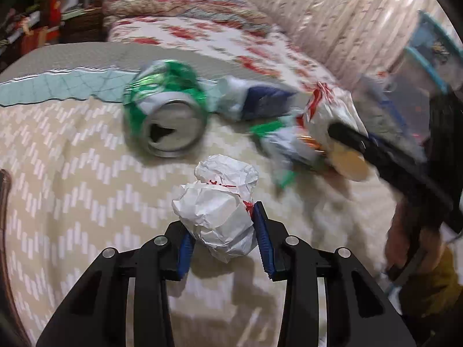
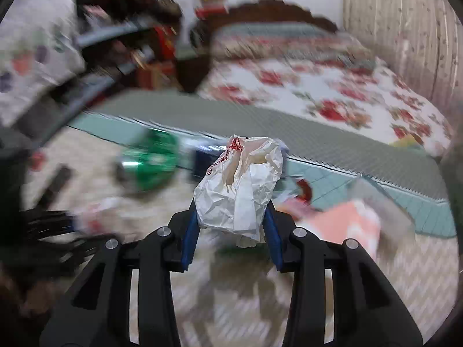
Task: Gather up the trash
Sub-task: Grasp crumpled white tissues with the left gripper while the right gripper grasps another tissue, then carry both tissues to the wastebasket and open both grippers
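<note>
Left wrist view: left gripper (image 1: 222, 225) is clenched on a crumpled white paper ball (image 1: 217, 217) with red print, its blue pads pressing both sides, low over the cream zigzag bedspread (image 1: 72, 173). Beyond it a crushed green can (image 1: 167, 112) lies on its side, open top facing the camera, with blurred wrappers (image 1: 260, 101) just beside it. At right the other gripper carries a white wrapper (image 1: 327, 110) in the air.

Right wrist view: right gripper (image 2: 233, 217) grasps a crumpled white paper wrapper (image 2: 240, 185) with red lettering between its blue pads, raised above the bedspread. Behind, blurred, are the green can (image 2: 150, 162) and a floral quilt (image 2: 332, 98)
</note>
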